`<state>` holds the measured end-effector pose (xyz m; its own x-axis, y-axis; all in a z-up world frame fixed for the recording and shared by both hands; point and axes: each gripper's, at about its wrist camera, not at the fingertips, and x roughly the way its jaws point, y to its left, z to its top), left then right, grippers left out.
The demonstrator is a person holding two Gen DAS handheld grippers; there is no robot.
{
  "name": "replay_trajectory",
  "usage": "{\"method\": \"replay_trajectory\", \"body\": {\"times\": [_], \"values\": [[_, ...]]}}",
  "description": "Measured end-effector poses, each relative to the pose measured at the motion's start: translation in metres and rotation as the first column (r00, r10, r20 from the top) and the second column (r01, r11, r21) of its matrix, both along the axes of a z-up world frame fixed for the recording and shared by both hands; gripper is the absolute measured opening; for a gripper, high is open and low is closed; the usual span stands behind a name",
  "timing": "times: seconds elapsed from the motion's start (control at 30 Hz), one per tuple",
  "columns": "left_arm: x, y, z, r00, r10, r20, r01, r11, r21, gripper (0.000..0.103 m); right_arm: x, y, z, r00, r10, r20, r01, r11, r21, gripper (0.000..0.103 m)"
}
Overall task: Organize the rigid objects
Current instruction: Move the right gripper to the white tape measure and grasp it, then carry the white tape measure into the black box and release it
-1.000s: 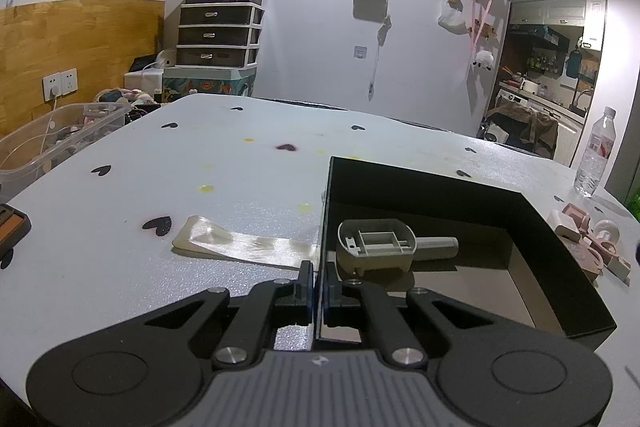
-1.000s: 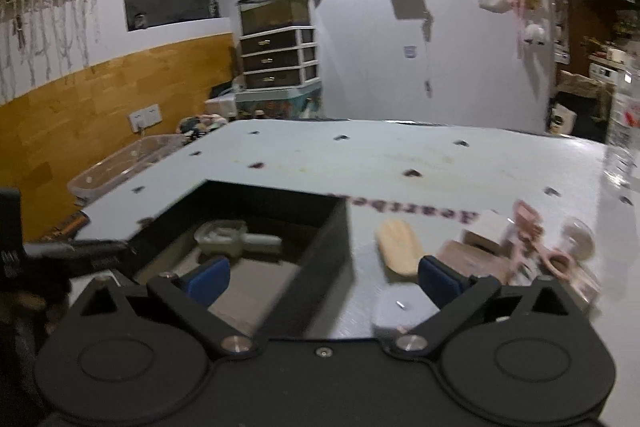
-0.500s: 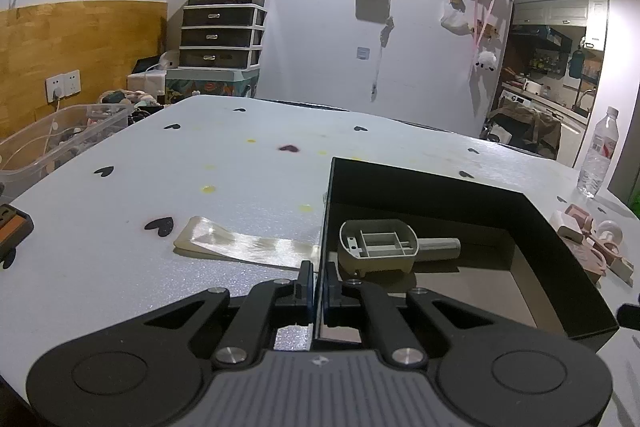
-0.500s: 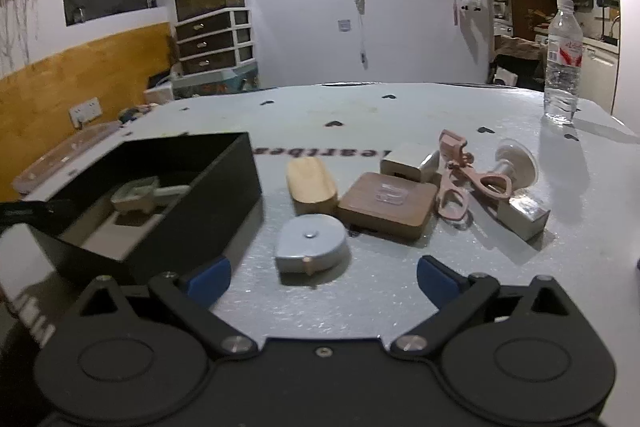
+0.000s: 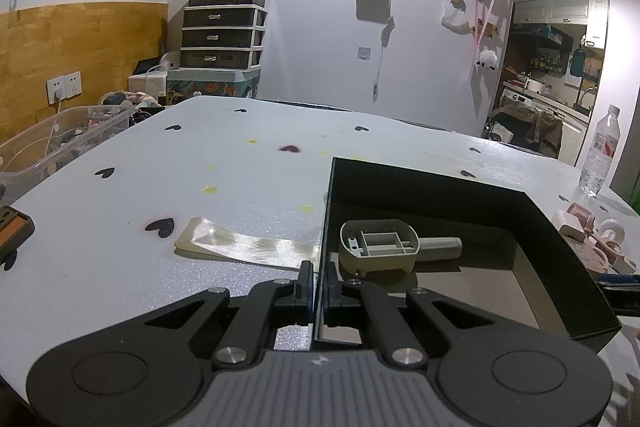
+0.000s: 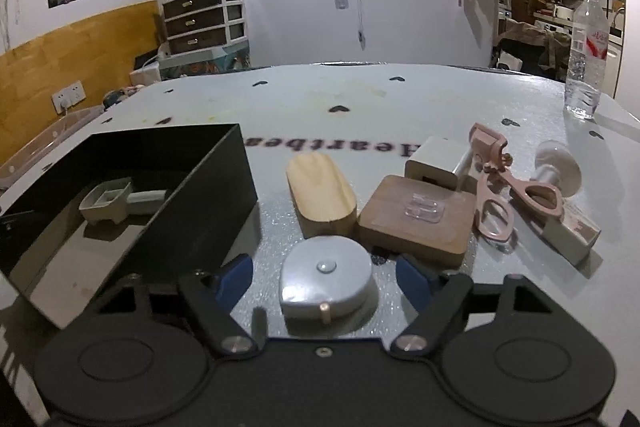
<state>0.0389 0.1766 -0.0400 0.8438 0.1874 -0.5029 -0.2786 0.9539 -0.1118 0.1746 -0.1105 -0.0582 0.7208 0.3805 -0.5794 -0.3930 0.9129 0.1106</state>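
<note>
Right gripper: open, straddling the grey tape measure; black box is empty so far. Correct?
Not quite. The black box is not empty: a grey scoop already lies inside it, as the left wrist view shows. The rest holds: the right gripper is open, with the grey tape measure between its fingers.

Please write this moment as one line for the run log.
left gripper: shut on box wall | right gripper: open around tape measure, not gripping | in box: scoop | next: probably grasp tape measure
</note>
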Motion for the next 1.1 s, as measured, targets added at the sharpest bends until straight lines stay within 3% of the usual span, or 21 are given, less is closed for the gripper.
{"method": "replay_trajectory", "body": {"times": [0.33, 0.77, 1.1], "values": [[0.000, 0.000, 0.000, 1.000, 0.000, -0.001, 0.000, 1.000, 0.000, 0.003, 0.007, -0.001, -0.003, 0.999, -0.005, -0.037, 0.005, 1.000, 0.005, 0.054], [0.000, -0.001, 0.000, 1.000, 0.000, 0.000, 0.000, 1.000, 0.000, 0.003, -0.016, -0.021, 0.001, 0.998, 0.010, -0.058, -0.008, 1.000, 0.024, 0.053], [0.000, -0.001, 0.000, 1.000, 0.000, -0.001, 0.000, 1.000, 0.000, 0.003, -0.039, -0.023, 0.057, 0.994, 0.100, 0.050, -0.105, 0.987, 0.124, 0.053]]}}
